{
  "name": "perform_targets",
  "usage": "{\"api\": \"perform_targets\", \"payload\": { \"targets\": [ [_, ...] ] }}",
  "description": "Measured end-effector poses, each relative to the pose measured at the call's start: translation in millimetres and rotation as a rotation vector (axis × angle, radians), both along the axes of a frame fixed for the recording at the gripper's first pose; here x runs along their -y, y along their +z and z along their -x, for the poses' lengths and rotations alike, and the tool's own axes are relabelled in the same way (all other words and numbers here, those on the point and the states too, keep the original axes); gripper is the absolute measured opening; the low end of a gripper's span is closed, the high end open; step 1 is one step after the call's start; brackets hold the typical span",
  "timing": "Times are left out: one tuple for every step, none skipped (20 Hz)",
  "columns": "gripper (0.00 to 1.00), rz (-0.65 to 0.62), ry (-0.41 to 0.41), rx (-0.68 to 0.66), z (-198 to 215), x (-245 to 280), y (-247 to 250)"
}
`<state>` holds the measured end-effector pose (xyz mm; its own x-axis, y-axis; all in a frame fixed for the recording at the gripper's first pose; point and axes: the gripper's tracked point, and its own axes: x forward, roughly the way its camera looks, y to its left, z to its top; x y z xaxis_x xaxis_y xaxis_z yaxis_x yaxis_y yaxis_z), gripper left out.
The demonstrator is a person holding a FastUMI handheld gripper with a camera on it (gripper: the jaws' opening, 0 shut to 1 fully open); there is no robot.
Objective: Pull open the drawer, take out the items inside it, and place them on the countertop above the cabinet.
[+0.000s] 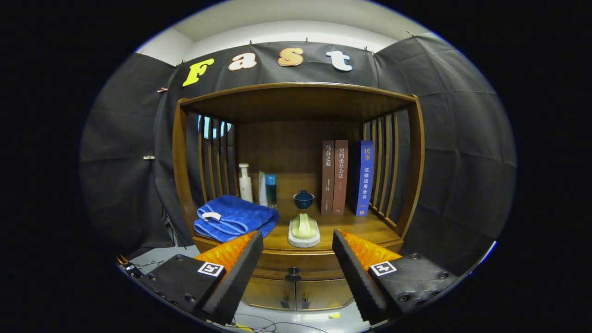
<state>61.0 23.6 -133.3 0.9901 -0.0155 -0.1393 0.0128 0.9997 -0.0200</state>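
Gripper [298, 256] (fingers spread) facing shut drawer [293, 267].

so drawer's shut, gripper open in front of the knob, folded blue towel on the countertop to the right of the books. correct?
Not quite: the folded blue towel lies left of the books, not right, as the gripper view shows. The rest holds: the drawer is shut and the gripper is open, its fingers apart either side of the knob.

Folded blue towel [233, 218] (white tag on top) near white pump bottle [245, 183] and teal bottle [271, 190]; three upright books [347, 177] beyond lidded teacup [304, 199].
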Motion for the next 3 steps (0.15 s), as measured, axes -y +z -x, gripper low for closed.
{"api": "perform_targets", "payload": {
  "targets": [
    [0.99, 0.002, 0.001, -0.003, -0.2, -0.2, -0.5],
    [0.99, 0.003, 0.002, -0.004, -0.2, -0.4, -0.9],
    [0.99, 0.003, 0.003, -0.004, 0.0, -0.6, -1.3]
  ]
}}
